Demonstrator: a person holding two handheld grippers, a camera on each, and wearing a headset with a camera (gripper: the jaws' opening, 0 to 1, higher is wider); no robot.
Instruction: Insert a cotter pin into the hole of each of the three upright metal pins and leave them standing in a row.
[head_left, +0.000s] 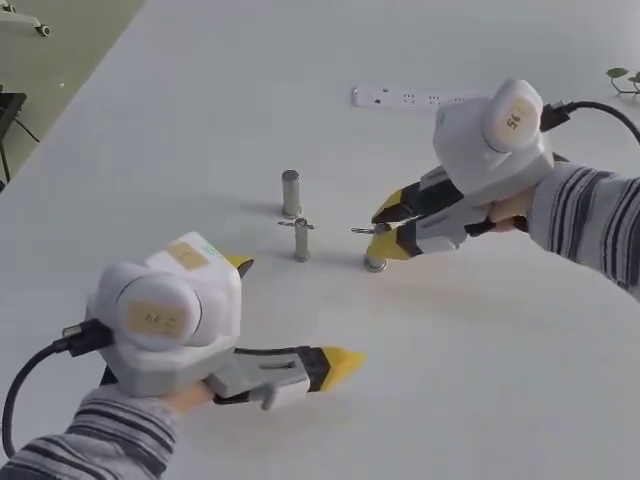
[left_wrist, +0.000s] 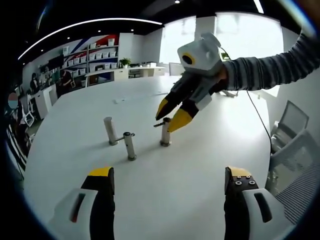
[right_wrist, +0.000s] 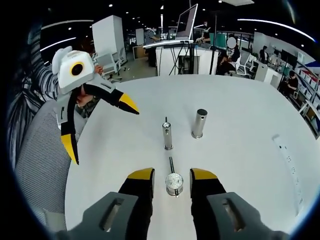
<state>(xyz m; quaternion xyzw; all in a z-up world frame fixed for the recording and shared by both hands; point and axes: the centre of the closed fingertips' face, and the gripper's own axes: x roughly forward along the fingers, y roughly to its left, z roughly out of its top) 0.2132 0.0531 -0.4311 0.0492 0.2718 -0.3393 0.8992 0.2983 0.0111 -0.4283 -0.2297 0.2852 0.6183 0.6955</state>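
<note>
right gripper (right_wrist: 172, 175): jaws loose, one either side of the nearest pin (right_wrist: 174, 183)
cotter (right_wrist: 171, 164): pokes forward from that pin's top
left gripper (left_wrist: 167, 176): jaws wide apart

White table (head_left: 250, 80); power strip (head_left: 400, 97); wall shelves (left_wrist: 95, 52); bright windows (left_wrist: 240, 30); monitor (right_wrist: 186, 22); office chairs (left_wrist: 292, 120).

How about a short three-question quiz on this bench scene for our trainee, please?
1. True or false: the left gripper is shut on a pin.
2. Multiple choice: the right gripper has its jaws either side of A) an upright metal pin B) a power strip C) a cable.
3. How many such pins stand on the white table?
Key: 1 false, its jaws are wide apart; 2 A; 3 three.
</note>
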